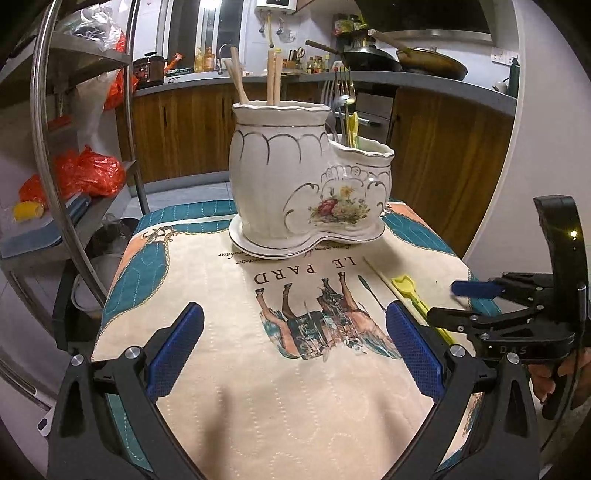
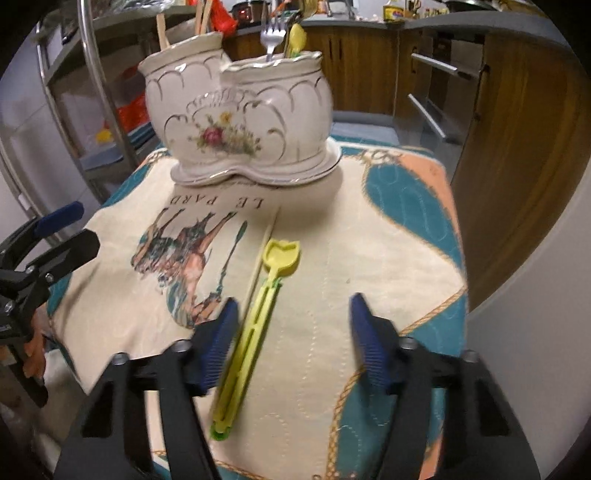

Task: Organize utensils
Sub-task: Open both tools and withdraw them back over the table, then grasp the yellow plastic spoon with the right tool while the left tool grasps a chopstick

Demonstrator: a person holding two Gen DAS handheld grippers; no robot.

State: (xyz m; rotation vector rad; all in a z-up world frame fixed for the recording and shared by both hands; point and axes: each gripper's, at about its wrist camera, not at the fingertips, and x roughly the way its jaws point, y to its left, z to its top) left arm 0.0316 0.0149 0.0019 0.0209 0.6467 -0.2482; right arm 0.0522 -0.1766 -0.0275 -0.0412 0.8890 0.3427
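Note:
A white ceramic two-compartment utensil holder stands at the far side of a printed cloth. Its taller compartment holds wooden utensils; the lower one holds forks and a yellow piece. A yellow plastic utensil lies flat on the cloth beside a single thin chopstick. My right gripper is open and empty, low over the cloth, with the yellow utensil's handle just inside its left finger. My left gripper is open and empty above the cloth's near side.
The cloth covers a small table with edges close on all sides. A metal rack with red bags stands at the left. Wooden kitchen cabinets stand behind and to the right. The right gripper also shows in the left wrist view.

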